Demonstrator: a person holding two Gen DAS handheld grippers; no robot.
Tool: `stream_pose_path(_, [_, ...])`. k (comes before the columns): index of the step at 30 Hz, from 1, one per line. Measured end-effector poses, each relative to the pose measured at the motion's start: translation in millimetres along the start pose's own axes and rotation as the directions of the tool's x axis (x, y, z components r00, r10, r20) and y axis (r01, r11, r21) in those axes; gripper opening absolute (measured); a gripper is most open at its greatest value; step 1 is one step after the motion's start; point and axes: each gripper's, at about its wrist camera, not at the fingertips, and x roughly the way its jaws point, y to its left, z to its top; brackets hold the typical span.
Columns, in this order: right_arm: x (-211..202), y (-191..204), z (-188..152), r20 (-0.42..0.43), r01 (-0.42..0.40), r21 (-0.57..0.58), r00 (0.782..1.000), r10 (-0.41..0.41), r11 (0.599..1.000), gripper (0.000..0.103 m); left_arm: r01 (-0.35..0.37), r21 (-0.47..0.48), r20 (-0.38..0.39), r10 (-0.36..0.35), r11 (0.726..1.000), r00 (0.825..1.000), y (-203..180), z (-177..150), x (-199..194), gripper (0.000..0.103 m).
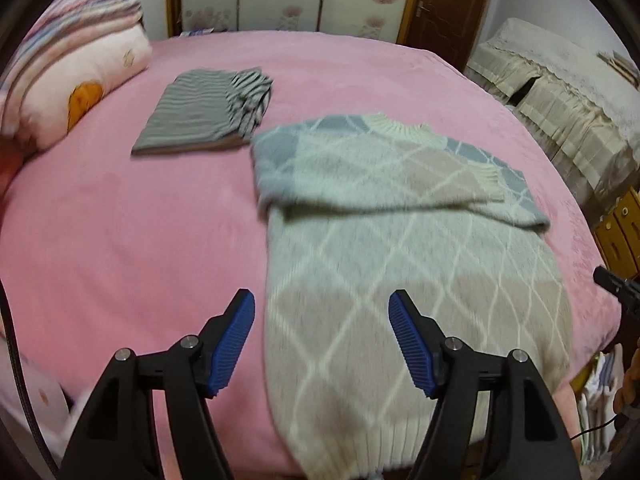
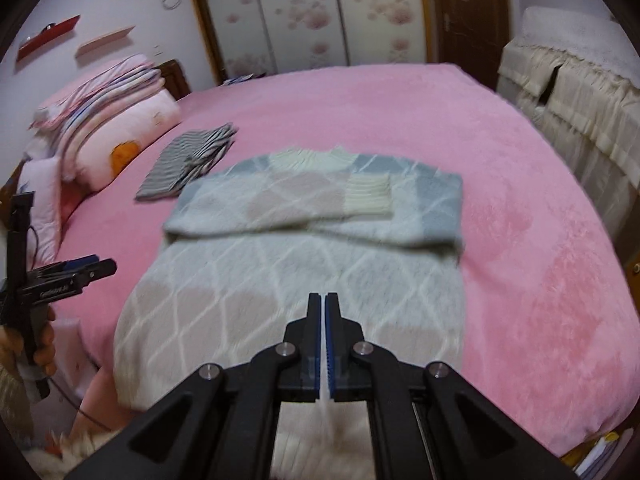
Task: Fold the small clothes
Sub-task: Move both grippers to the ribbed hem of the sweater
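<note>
A pale diamond-patterned sweater (image 1: 384, 264) lies flat on the pink bed, both sleeves folded across its chest; it also shows in the right wrist view (image 2: 304, 248). A folded grey striped garment (image 1: 200, 116) lies beyond it to the left, also seen in the right wrist view (image 2: 188, 164). My left gripper (image 1: 322, 312) is open and empty above the sweater's lower left edge. It appears at the left of the right wrist view (image 2: 96, 268). My right gripper (image 2: 323, 300) is shut with nothing between its fingers, above the sweater's lower middle. Its tip shows at the right of the left wrist view (image 1: 612, 280).
The pink bed (image 1: 120, 240) fills both views. Stacked pillows and quilts (image 1: 72, 68) sit at its left. A covered cabinet (image 1: 568, 96) stands to the right. Wardrobe doors (image 2: 312, 12) and a brown door (image 2: 468, 16) are behind.
</note>
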Motion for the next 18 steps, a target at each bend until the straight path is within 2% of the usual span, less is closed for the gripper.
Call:
stream_pose_path(2, [-4,-6,-16,-0.023,-0.046,0.028,0.999,0.047,0.999,0.008,0.011,-0.009,-0.013,-0.011,1.0,1.0,7,-20,-3,0.069])
stream_pose_path(6, [-14,-3,-47,-0.022,0.01,-0.026,1.0,-0.01,1.0,0.033,0.011,-0.014,-0.057,-0.012,1.0,0.998,20,-54,0,0.07])
stream_pose_path(8, [-16,-2,-62,-0.032,0.01,-0.058,0.999,-0.012,0.998,0.034,0.016,-0.023,-0.079,-0.017,1.0,0.997,25,-66,2,0.07])
stream_pose_path(11, [-17,-8,-78,-0.064,-0.035,-0.044,0.997,0.032,0.998,0.034,0.074,-0.052,-0.114,-0.08,0.996,0.99,31,-80,6,0.081])
stream_pose_path(13, [-15,-14,-88,-0.085,-0.056,-0.021,0.995,0.054,0.998,0.036,0.086,-0.071,-0.125,-0.095,0.994,0.988,33,-85,9,0.082])
stream_pose_path(15, [-12,-23,-95,-0.101,-0.066,0.011,0.993,0.067,0.998,0.044,0.088,-0.082,-0.139,-0.099,0.993,0.985,34,-88,14,0.082])
stream_pose_path(18, [-9,-33,-105,-0.131,-0.062,0.032,0.989,0.066,0.998,0.045,0.107,-0.105,-0.171,-0.124,0.989,0.977,34,-93,24,0.082])
